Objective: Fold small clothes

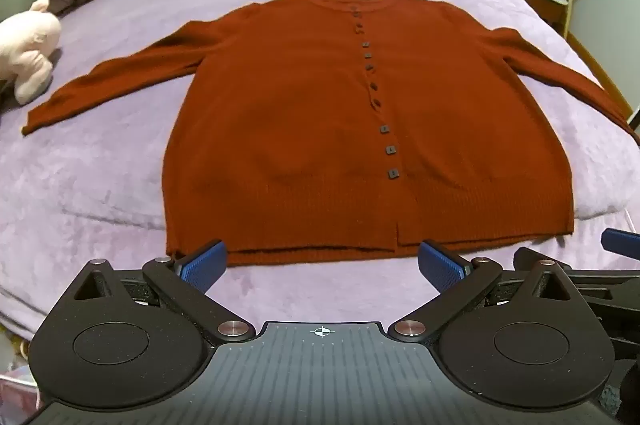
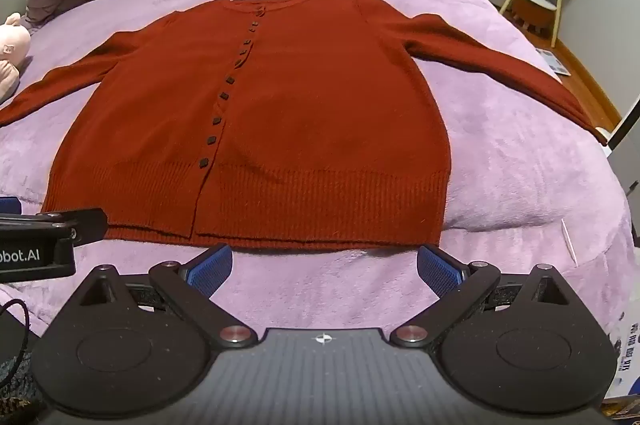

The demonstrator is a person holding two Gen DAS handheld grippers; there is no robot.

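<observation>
Both hand-held grippers, left (image 1: 322,263) and right (image 2: 324,265), hang spread wide and empty just short of the hem. Red cardigan (image 1: 320,129) lies flat on the bed (image 1: 100,177), buttoned I think, sleeves out, so folding hasn't started.

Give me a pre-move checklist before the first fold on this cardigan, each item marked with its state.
1. Cardigan lies flat, front up, on the bed: ok.
2. Both sleeves spread out to the sides, not tucked under: ok.
3. Buttons done up along the front: mostly ok; the hem is split open below the lowest one.
4. Left gripper open and empty, just short of the hem: ok.
5. Right gripper open and empty, just short of the hem: ok.
6. Plush toy clear of the left sleeve: it lies close to the sleeve; cannot tell if a fold would brush it.
</observation>
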